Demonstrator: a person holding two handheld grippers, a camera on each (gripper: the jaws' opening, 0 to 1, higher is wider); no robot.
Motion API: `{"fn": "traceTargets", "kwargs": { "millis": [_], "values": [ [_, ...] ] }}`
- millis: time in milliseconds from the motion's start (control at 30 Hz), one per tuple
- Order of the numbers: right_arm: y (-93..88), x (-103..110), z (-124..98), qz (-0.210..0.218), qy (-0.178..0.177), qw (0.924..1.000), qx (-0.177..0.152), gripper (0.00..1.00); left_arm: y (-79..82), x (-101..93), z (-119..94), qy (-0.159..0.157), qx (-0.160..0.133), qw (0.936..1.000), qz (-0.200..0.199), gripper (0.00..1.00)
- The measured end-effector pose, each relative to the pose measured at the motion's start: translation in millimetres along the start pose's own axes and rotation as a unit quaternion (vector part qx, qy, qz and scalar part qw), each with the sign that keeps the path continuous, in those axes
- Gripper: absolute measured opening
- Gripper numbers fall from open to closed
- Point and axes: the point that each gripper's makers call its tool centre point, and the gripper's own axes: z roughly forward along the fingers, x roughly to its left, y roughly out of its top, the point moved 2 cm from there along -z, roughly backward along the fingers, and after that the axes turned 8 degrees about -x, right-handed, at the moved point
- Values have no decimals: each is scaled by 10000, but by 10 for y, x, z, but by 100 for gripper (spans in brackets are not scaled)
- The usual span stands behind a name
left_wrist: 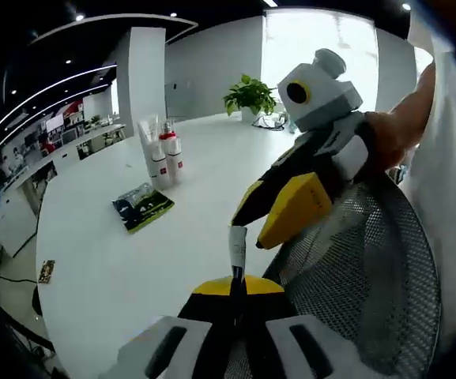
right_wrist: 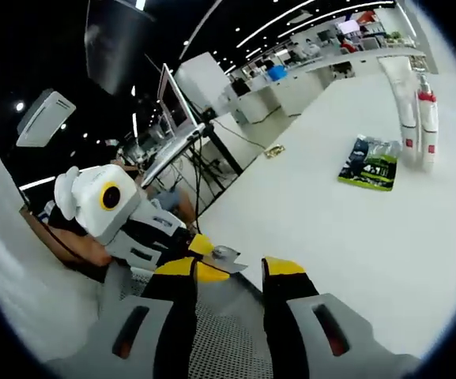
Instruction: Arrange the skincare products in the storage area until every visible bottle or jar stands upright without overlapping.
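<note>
Left gripper view: my left gripper [left_wrist: 238, 268] pinches a thin sachet [left_wrist: 237, 246]; the right gripper [right_wrist: 229, 272] is spread, empty. The far bottles [left_wrist: 164, 158] look light and slippery, so I'd grip mid-body.

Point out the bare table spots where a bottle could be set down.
The white table is bare between the green packet and its near edge, and beyond the standing bottles toward the potted plant. It is crowded at the mesh basket, where both hand-held grippers meet: left, right.
</note>
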Motion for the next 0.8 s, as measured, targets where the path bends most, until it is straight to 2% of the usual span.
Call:
{"fn": "traceTargets", "kwargs": {
  "millis": [100, 200, 333, 567, 800],
  "values": [
    [-85, 5, 24, -131, -5, 9996, 256, 28, -4, -31, -2, -102, 4, 9999, 33, 1],
    [-139, -2, 20, -54, 2, 9992, 408, 22, 0, -46, 3, -147, -15, 9999, 85, 1],
    [-164, 16, -2, -33, -2, 9990, 454, 18, -11, -86, -6, -236, -7, 9997, 79, 1],
    [-225, 7, -21, -239, -135, 9976, 634, 13, -44, -100, 5, -336, 74, 9994, -64, 1],
    [-256, 22, -57, -463, -242, 9960, 725, 1, -97, -120, 11, -409, 243, 9984, -306, 1]
  ]
}}
